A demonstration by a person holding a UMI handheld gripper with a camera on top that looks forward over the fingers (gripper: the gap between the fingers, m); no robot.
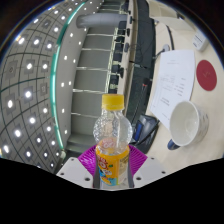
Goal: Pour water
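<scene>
— How is the gripper point(112, 165) sitting?

— It looks tipped well over: the ceiling with its rows of lights fills the far side beyond the fingers, while the table point(150, 70) runs off at a slant. The hand holding it isn't visible.

— And the fingers?

— Clamped on a bottle point(112, 140). The purple pads point(90, 157) press against its lower body from both sides, so the bottle stands right between them, pointing away from the camera.

— What sort of bottle?

— Clear plastic, with a yellow cap point(114, 101) on top and a yellow-orange label point(112, 160) around the lower part. There's printing on the label, but it's too small to read.

— Anything near it?

— A white cup point(187, 124) lies off to one side of the bottle, its mouth facing the camera. Beyond it is a sheet of white paper point(172, 78) and a round red thing point(207, 73) on the table.
</scene>
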